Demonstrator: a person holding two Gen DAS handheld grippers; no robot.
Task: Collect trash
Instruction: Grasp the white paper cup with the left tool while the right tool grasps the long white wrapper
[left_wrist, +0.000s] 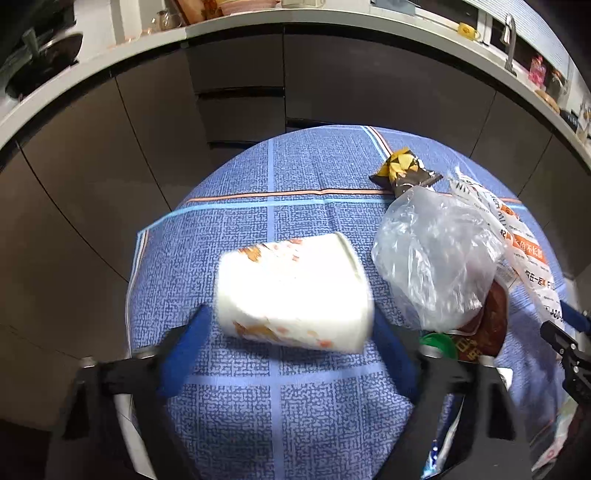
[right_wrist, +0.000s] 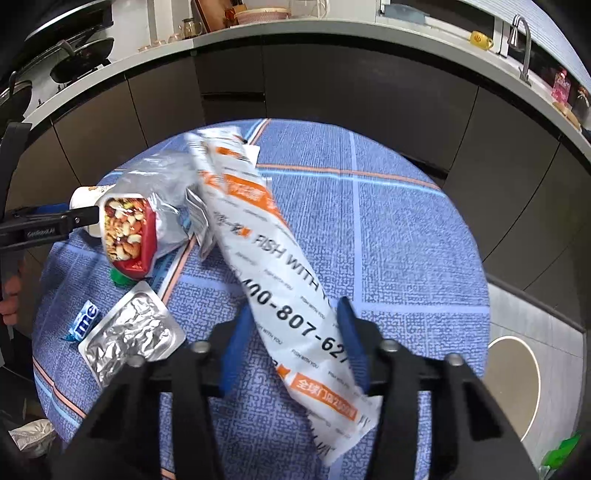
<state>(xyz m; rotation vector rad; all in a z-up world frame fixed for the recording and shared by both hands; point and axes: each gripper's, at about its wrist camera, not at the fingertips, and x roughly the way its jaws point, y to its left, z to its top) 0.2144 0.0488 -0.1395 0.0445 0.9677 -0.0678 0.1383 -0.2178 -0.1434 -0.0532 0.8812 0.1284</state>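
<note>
The paper cup (left_wrist: 293, 291) lies on its side on the blue checked cloth of the round bench (left_wrist: 236, 177), right between the blue fingers (left_wrist: 184, 347) of the left tool (left_wrist: 291, 332). Those fingers are spread wide, one at the cup's base, the other at its rim, and whether they press on it I cannot tell.

Over on the right, the long white printed wrapper (right_wrist: 280, 280) stretches across the bench, and the right tool (right_wrist: 295, 321) straddles it with a blue finger at each edge, narrowed in; a firm pinch is not clear.

Beside the cup sits a crumpled clear plastic bag (left_wrist: 436, 254), a dark and yellow snack wrapper (left_wrist: 404, 173) just beyond it. From the right view, a red nut packet (right_wrist: 127, 232), a foil tray (right_wrist: 133, 336) and a small blue wrapper (right_wrist: 85, 325) lie left of the white one. Dark cabinets (right_wrist: 332, 85) ring the background.
</note>
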